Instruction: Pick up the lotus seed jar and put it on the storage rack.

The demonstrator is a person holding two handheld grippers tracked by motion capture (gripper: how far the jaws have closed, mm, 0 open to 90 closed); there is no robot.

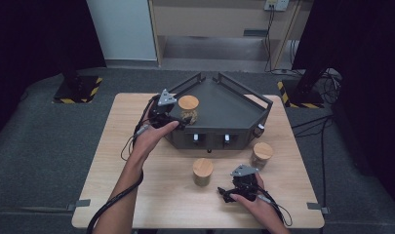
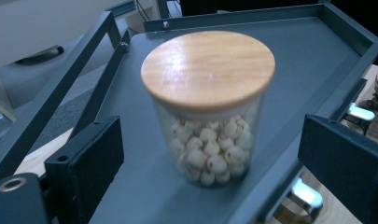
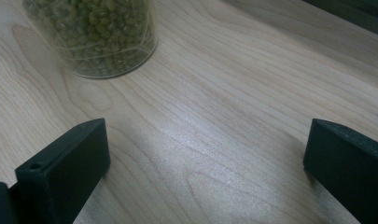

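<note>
A glass jar of pale round beads (image 2: pixel 207 140) with a wooden lid (image 1: pixel 188 102) stands upright on the left part of the dark grey tray (image 1: pixel 229 105). My left gripper (image 1: pixel 179 121) reaches over the tray's front left edge. Its jaws stand open on either side of the jar, with a gap at each side, and my left gripper (image 2: pixel 212 140) holds nothing. My right gripper (image 1: pixel 224 193) rests low over the wooden table near the front edge. My right gripper (image 3: pixel 207 135) is open and empty, and a jar of green beans (image 3: pixel 95 32) stands ahead of it.
Two more wooden-lidded jars stand on the table (image 1: pixel 136 185) in front of the tray, one in the middle (image 1: pixel 203 171) and one to the right (image 1: pixel 261 155). The tray has raised rails (image 2: pixel 60 88) and small drawer fronts (image 1: pixel 209 139) along its near side.
</note>
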